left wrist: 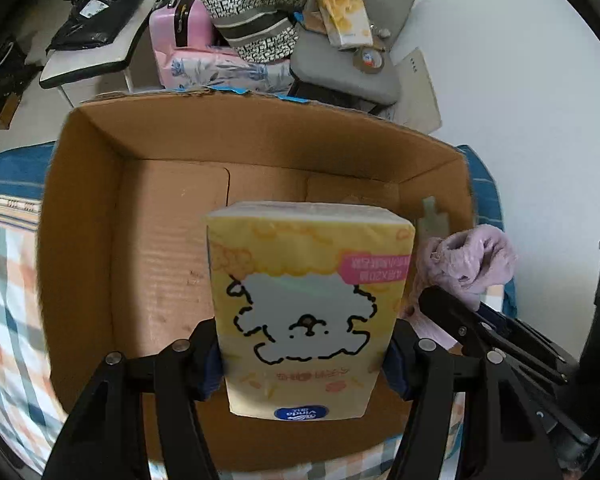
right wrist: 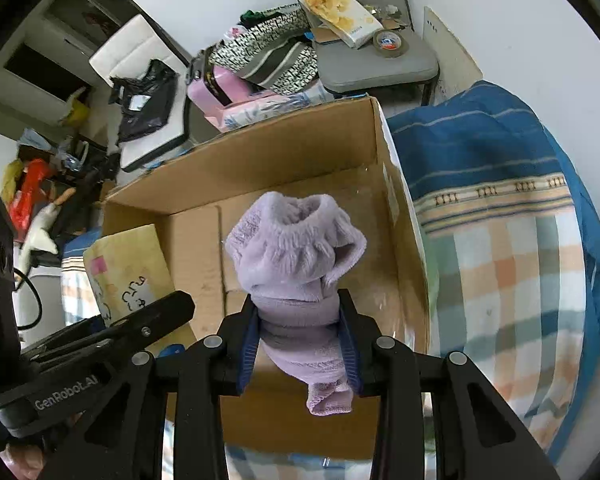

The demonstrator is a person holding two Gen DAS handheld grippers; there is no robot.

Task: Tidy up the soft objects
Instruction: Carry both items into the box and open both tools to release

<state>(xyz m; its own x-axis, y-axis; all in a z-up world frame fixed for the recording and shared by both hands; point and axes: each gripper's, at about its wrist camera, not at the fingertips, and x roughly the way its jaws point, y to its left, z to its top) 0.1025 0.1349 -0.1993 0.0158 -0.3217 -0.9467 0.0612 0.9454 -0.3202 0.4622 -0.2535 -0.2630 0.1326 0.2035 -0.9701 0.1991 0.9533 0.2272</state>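
My left gripper (left wrist: 304, 356) is shut on a yellow tissue pack (left wrist: 308, 300) with a white cartoon dog, held over the open cardboard box (left wrist: 84, 208). My right gripper (right wrist: 300, 344) is shut on a rolled lilac sock (right wrist: 296, 256), held over the same box (right wrist: 396, 184) near its right wall. The sock (left wrist: 468, 260) shows at the right of the left wrist view with the right gripper's finger (left wrist: 460, 316) under it. The tissue pack (right wrist: 128, 268) and the left gripper's finger (right wrist: 156, 316) show at the left of the right wrist view. The box floor is bare cardboard.
The box sits on a bed with a checked and blue blanket (right wrist: 512, 240). Behind it are a pink case (left wrist: 176, 28), patterned bags (left wrist: 256, 20), a grey chair (left wrist: 352, 64) holding a tissue pack and tape, and a white stool (left wrist: 96, 44) with a black bag.
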